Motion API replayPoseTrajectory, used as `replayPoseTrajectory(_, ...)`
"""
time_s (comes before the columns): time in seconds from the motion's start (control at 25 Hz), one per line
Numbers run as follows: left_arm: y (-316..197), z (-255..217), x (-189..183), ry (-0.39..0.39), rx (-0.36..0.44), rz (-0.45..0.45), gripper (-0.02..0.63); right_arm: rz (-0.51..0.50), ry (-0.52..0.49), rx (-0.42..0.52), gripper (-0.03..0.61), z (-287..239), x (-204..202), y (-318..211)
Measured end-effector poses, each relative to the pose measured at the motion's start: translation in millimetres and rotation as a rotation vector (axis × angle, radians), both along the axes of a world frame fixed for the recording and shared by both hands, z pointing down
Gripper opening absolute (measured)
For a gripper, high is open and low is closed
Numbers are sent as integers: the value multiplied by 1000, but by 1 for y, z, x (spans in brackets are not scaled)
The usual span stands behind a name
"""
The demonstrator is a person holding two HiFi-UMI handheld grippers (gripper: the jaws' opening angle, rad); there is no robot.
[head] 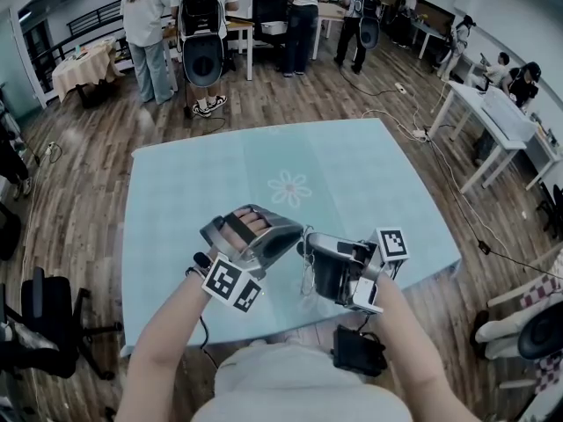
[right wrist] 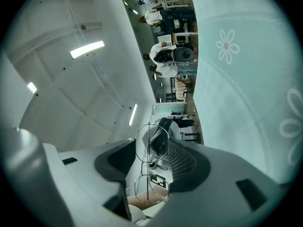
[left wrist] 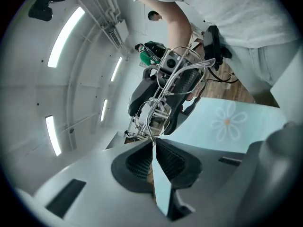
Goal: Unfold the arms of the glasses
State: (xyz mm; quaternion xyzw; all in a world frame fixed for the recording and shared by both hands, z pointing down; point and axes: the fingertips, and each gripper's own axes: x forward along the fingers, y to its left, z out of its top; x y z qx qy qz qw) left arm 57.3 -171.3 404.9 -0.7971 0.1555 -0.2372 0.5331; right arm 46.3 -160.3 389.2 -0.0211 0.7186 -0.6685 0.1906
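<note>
Thin wire-framed glasses (head: 308, 272) hang in the air between my two grippers, over the near part of the teal table (head: 202, 183). My left gripper (head: 295, 241) comes in from the left. In the left gripper view its ribbed pads (left wrist: 137, 161) stand almost together, and a thin wire arm of the glasses (left wrist: 158, 111) is pinched at their tip, so the left gripper (left wrist: 153, 143) is shut on it. My right gripper (head: 310, 253) faces it from the right. In the right gripper view both lenses of the glasses (right wrist: 150, 149) stand one above the other between the right gripper's (right wrist: 151, 144) pads, which grip the frame.
A white flower motif (head: 289, 188) marks the tablecloth's middle. Dark office chairs (head: 44, 315) stand at the left, white tables (head: 493, 121) at the right, with cables on the wood floor. Several people (head: 202, 25) stand at the back of the room.
</note>
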Motion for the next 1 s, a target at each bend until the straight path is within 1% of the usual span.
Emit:
replayPoseTrajectory(0.2,-1,0,1,-14,11,-9,31,13,-2,-7,215,1,5,-1)
replayPoseTrajectory(0.36,-4,1,-6,-20,15,-27,31,25,2,-10,215,2,5,-4)
replayPoseTrajectory(1.0,-22,-3,-47,7,17,-176,31,97,14,-13,215,5,12,-25)
